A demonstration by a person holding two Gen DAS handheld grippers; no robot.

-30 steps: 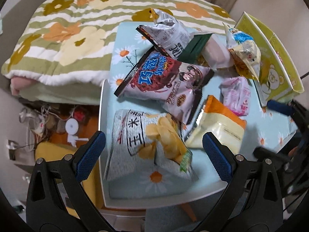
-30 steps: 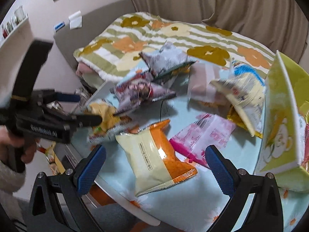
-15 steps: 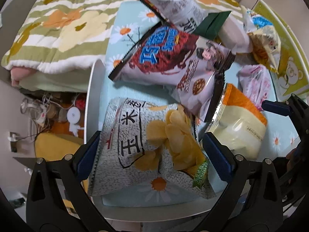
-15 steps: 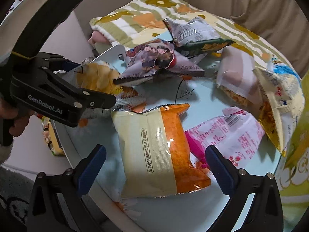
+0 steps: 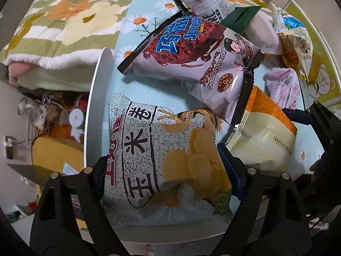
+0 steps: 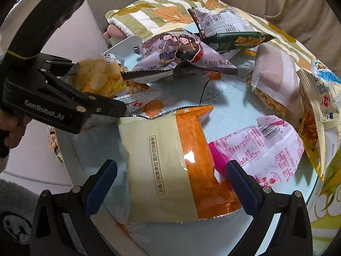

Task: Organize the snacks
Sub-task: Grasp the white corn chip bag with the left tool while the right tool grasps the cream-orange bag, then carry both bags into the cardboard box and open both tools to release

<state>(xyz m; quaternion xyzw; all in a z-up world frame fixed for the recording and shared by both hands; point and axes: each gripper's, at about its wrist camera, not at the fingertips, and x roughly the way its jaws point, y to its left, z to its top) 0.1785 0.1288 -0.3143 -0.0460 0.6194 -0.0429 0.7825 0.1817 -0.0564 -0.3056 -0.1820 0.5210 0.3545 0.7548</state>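
At the bench [image 5: 93, 98] edge, the chip bag [image 5: 162, 149] is straddled by the left claw [image 5: 166, 170], grip unconfirmed; "CHOCOLATE FLAVOR" bag [image 5: 191, 49] behind; right claw [image 6: 170, 183] released around the orange bag [image 6: 170, 160].

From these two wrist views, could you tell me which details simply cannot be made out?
- Left wrist: left gripper pads are hidden behind the grey chip bag, so contact is unclear.
- Right wrist: the orange-and-cream bag shows only its back; the brand is unreadable.
- Both views: the yellow bear box is cut by the frame edge.
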